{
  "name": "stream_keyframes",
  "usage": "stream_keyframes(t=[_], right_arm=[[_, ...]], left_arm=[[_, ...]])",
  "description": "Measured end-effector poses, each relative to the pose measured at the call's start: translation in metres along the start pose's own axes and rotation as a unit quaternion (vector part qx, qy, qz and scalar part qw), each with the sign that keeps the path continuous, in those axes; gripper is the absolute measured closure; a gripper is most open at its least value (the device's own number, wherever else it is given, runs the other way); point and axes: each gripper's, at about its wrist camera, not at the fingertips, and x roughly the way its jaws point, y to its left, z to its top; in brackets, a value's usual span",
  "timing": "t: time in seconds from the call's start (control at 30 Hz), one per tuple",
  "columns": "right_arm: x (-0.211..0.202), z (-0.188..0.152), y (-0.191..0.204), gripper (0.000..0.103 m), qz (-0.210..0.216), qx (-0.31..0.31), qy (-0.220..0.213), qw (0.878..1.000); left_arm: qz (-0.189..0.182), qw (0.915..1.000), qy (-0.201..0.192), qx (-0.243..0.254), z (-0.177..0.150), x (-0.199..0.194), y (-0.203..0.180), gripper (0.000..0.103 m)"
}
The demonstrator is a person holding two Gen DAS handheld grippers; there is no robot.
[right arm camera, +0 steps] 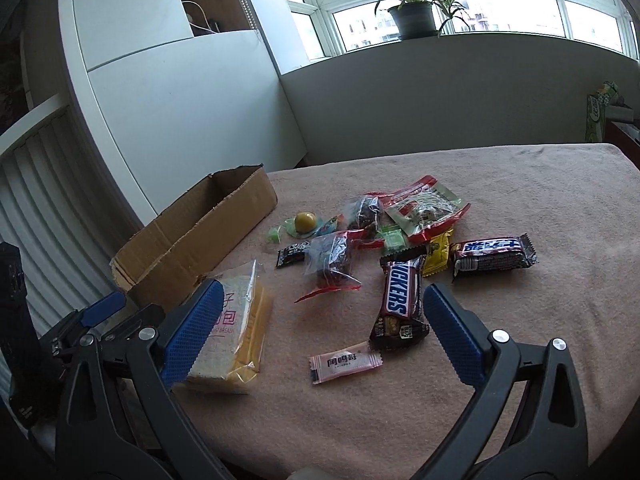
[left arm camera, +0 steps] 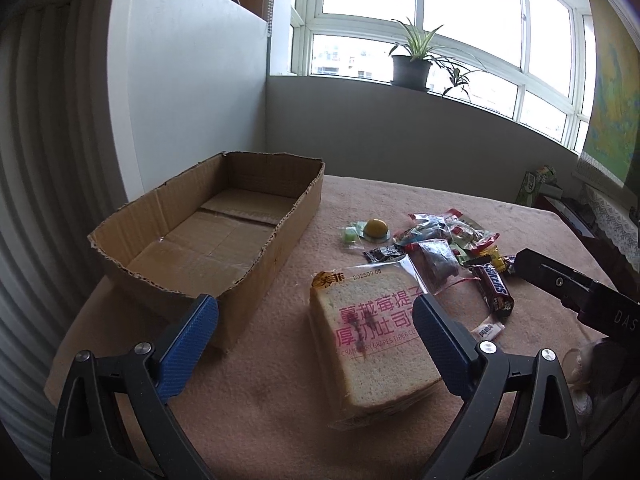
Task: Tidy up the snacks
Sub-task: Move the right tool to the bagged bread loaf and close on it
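Cardboard box (left arm camera: pixel 208 236) beside bagged bread (left arm camera: pixel 376 344), snacks scattered.

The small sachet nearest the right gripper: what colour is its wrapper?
Pale pink sachet with dark lettering; the right wrist view shows it best.

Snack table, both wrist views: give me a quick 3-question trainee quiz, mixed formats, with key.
1. True or false: the cardboard box already holds some snacks.
2. Multiple choice: what lies between the open fingers of the left gripper? A) Snickers bar B) bagged toast bread C) yellow jelly cup
3. Fill in: the small pink candy wrapper lies just in front of the upright ______ bar, between the open fingers of the right gripper.

Key
1. False; only its bare bottom shows.
2. B, the bagged toast bread; the pads are not pressing on it.
3. Snickers.
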Motion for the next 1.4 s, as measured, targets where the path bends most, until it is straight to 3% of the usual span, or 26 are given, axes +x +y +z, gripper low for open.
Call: stream_keyframes(t=[0.2,0.33,0.47,0.67,1.0,1.07,1.4], right_arm=[[0.031,-0.009,0.003,0.017,0.092,0.043,0.068,0.992],[0.047,-0.013,0.006,0.024,0.122,0.061,0.099,0.986],[0.055,-0.015,0.008,0.031,0.151,0.082,0.119,0.978],[0.065,-0.022,0.007,0.049,0.178,0.1,0.15,0.967],[0.069,-0.023,0.008,0.059,0.181,0.095,0.166,0.965],[0.069,-0.024,0.003,0.063,0.188,0.106,0.168,0.962],[0.064,-0.021,0.001,0.065,0.205,0.119,0.166,0.957]], left_arm=[[-0.058,0.9966,0.05,-0.031,-0.008,0.01,0.007,0.019],[-0.079,0.9938,0.067,-0.041,-0.009,0.014,0.01,0.022],[-0.102,0.989,0.092,-0.053,-0.01,0.021,0.016,0.033],[-0.142,0.9795,0.124,-0.072,-0.016,0.03,0.019,0.04],[-0.162,0.9727,0.142,-0.086,-0.019,0.039,0.021,0.04],[-0.174,0.9702,0.144,-0.087,-0.019,0.039,0.02,0.046],[-0.166,0.976,0.128,-0.06,-0.015,0.032,0.01,0.047]])
